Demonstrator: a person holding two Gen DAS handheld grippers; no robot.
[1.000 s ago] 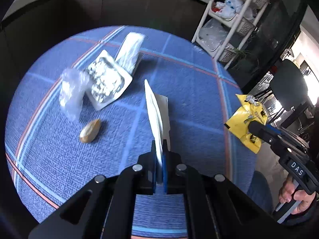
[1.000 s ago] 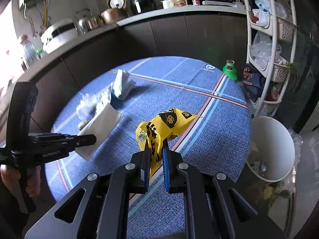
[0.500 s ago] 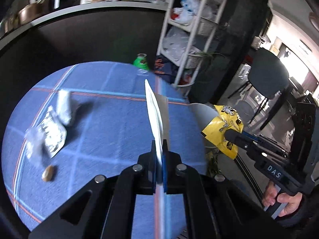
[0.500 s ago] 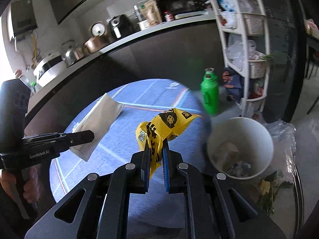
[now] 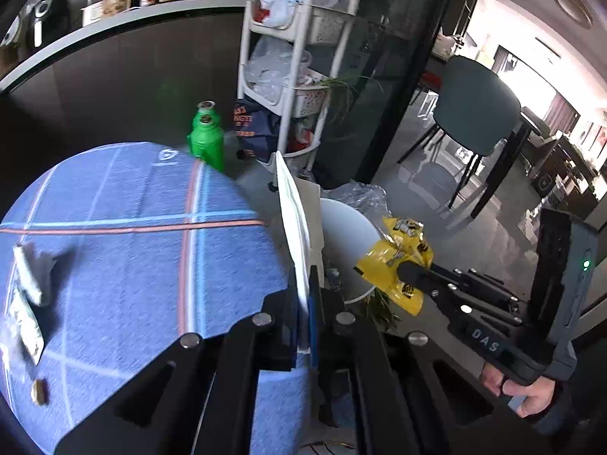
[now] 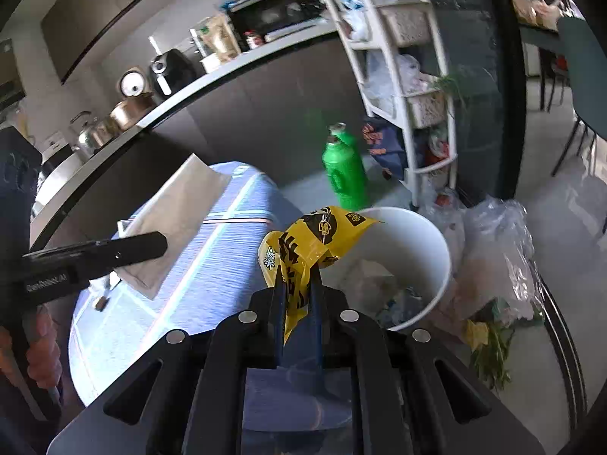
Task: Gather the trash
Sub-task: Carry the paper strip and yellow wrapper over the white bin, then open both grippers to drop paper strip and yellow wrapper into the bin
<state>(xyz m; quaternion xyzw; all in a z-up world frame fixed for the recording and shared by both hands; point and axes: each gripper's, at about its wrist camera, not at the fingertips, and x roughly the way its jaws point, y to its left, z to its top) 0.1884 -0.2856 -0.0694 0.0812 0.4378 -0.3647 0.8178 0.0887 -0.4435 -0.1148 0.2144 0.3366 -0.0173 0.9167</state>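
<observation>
My left gripper (image 5: 305,303) is shut on a flat white paper packet (image 5: 294,227), held edge-on above the table's right edge; it also shows in the right wrist view (image 6: 178,220). My right gripper (image 6: 297,295) is shut on a crumpled yellow snack wrapper (image 6: 315,239), held over the near rim of the white trash bin (image 6: 428,242). The bin holds some trash. In the left wrist view the wrapper (image 5: 394,265) hangs in front of the bin (image 5: 345,231).
The round table has a blue cloth (image 5: 125,265) with foil wrappers (image 5: 32,273) and a small brown piece (image 5: 39,391) at its left. A green bottle (image 6: 343,174) and a white shelf rack (image 6: 402,76) stand behind the bin. Plastic bags (image 6: 497,250) lie to its right.
Both grippers have swung right, away from the table top toward the trash bin, still holding their items. The yellow wrapper now hangs over the bin's rim.
</observation>
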